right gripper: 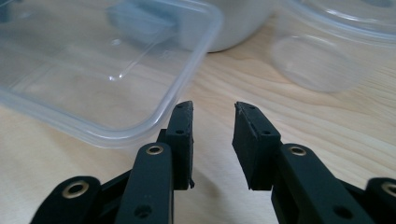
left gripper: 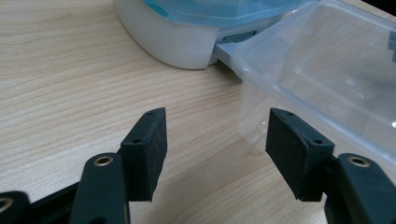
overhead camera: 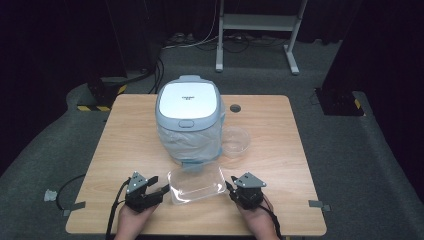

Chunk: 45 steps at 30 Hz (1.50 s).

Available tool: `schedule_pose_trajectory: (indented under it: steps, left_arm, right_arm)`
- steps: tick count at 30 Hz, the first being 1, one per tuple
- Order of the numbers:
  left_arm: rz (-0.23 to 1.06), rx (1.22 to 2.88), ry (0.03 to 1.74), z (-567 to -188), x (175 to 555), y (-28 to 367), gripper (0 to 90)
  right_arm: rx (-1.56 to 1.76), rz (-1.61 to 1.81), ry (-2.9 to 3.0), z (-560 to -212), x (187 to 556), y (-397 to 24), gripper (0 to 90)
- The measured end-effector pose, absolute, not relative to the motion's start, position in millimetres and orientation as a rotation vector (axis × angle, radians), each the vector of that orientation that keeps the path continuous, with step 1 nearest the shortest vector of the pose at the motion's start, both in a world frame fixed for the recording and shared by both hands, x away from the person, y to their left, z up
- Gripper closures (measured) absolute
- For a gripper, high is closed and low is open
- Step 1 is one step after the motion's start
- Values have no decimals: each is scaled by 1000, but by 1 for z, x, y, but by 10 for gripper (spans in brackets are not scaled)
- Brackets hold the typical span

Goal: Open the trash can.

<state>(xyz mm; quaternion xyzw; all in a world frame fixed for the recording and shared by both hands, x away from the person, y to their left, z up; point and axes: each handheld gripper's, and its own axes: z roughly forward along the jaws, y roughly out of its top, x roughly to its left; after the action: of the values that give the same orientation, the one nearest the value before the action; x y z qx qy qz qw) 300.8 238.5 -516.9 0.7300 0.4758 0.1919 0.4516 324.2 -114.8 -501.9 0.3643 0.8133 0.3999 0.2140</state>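
A clear rectangular plastic container lies on the wooden table near the front edge, between my two grippers. My left gripper sits at its left end, open. In the left gripper view the container's corner lies just ahead of the left gripper, by the right jaw, and no pad presses on it. My right gripper is at the container's right end. In the right gripper view the container's rim runs just outside the left jaw, and the right gripper is open with only bare table between its jaws.
A pale pedal bin with a white lid and a blue bag liner stands mid-table, right behind the container, its pedal facing me. A round clear bowl sits to the right of the bin. A hand holds each gripper at the table's front edge.
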Motion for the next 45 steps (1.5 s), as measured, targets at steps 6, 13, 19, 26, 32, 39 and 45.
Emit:
schedule_pose_trajectory:
  steps: [6, 13, 19, 26, 32, 39, 45]
  left_arm:
    - [470, 1775, 1207, -517, 302, 250, 387]
    - [486, 1745, 1240, -516, 302, 265, 385]
    - [485, 1728, 1260, -519, 304, 275, 387]
    - [465, 1703, 1270, -521, 304, 281, 388]
    - [461, 1703, 1257, -520, 301, 282, 389]
    - [463, 1714, 1247, -519, 300, 279, 389]
    - [455, 1737, 1230, -520, 300, 274, 389]
  right_arm:
    - [907, 1136, 2294, -499, 307, -107, 650]
    - [1088, 1174, 2108, -473, 355, -128, 558]
    - [1193, 1143, 1980, -453, 434, -121, 625]
    - [1268, 1077, 1968, -454, 491, -109, 680]
    - [1303, 1005, 2021, -470, 494, -111, 685]
    - [1248, 1008, 2053, -471, 460, -129, 677]
    - [1225, 1005, 2077, -470, 432, -146, 672]
